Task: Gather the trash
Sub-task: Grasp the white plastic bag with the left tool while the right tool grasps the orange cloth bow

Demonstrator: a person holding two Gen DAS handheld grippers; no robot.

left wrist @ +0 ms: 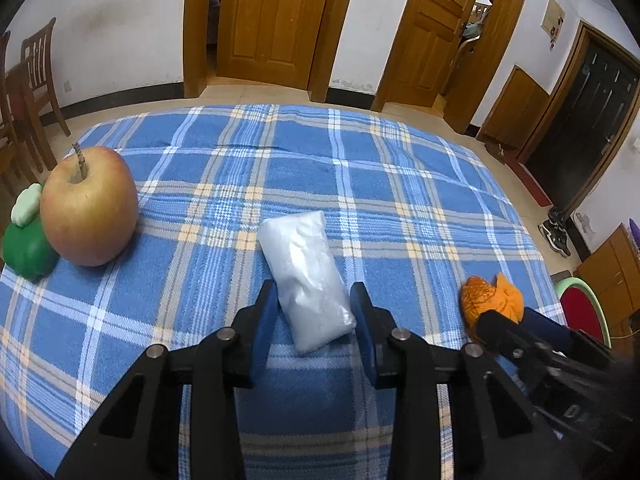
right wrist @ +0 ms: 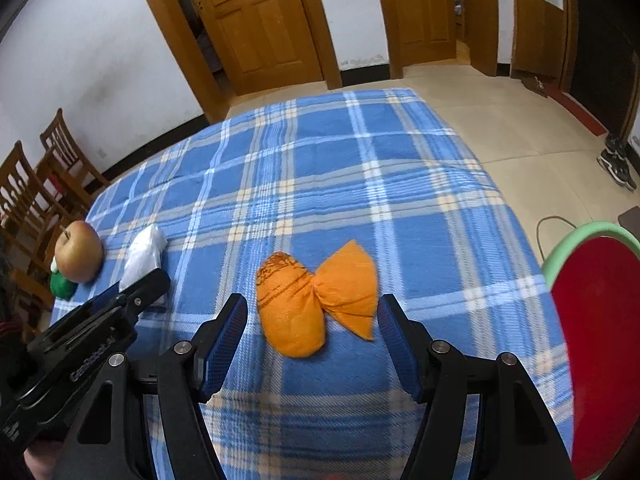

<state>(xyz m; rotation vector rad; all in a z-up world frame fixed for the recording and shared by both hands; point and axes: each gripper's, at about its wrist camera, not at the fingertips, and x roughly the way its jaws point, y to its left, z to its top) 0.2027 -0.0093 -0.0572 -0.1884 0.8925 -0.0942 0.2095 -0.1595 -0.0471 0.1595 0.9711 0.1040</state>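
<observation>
Red basin [right wrist: 600, 340] contents hidden, maybe empty; left tongs [left wrist: 314, 304] flank white packet [left wrist: 306, 276], untouched; right tongs [right wrist: 312, 320] wide around orange wad [right wrist: 312, 300].

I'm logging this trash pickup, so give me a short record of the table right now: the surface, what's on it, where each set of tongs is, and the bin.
surface: blue plaid cloth
left tongs: astride the white plastic packet, no visible pad contact
right tongs: open, astride the orange wrapper, not touching
other items: apple beside a green toy, at the left edge
bin: red container with green rim, off the table's right side
</observation>
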